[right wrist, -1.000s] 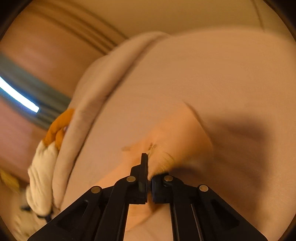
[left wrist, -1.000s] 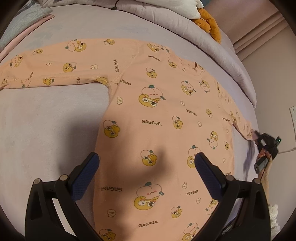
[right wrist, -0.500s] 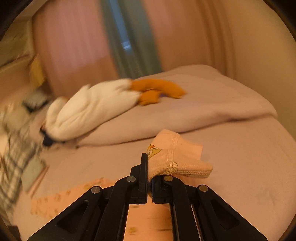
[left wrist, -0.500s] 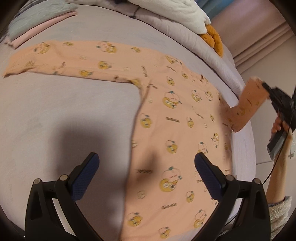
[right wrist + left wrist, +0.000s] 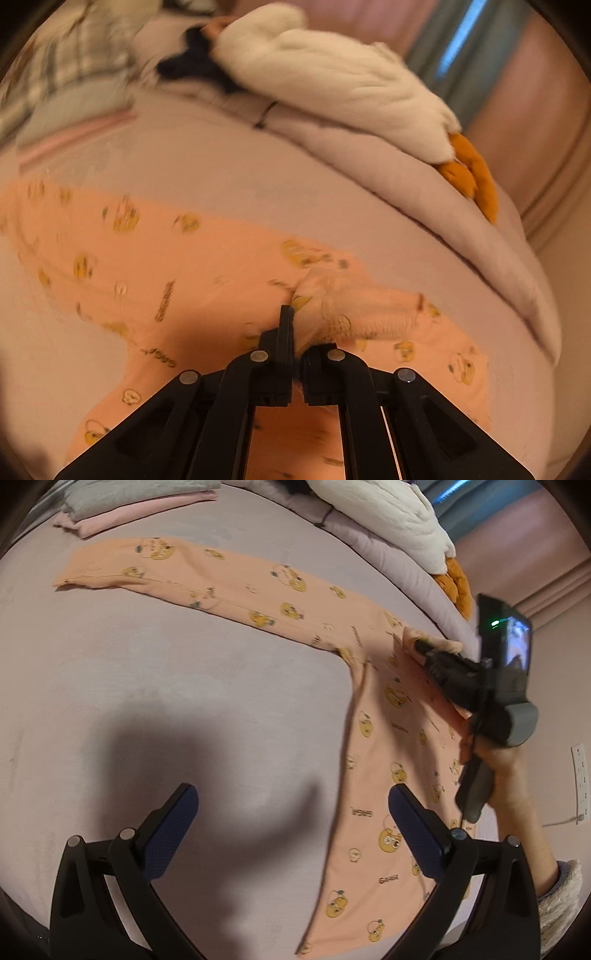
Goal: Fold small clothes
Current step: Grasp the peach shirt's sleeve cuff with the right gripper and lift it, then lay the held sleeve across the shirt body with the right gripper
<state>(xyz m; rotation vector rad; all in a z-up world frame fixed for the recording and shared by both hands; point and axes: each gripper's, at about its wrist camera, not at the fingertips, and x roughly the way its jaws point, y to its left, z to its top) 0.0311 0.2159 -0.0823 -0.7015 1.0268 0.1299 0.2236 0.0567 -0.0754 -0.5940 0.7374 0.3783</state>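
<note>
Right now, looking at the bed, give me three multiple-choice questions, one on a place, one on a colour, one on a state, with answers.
1. Where does the stuffed goose lie?
A. on the bunched duvet
B. on the shirt
C. on the floor

2. What colour is the shirt?
A. blue
B. peach
C. green

3. How do the right tongs stand?
A. wide open
B. shut on the sleeve cuff
C. out of view

Answers: 1 A, it rests on the duvet beyond the shirt. 2 B, peach with yellow cartoons. 3 B, the sleeve cuff is pinched; the left tongs are open.
</note>
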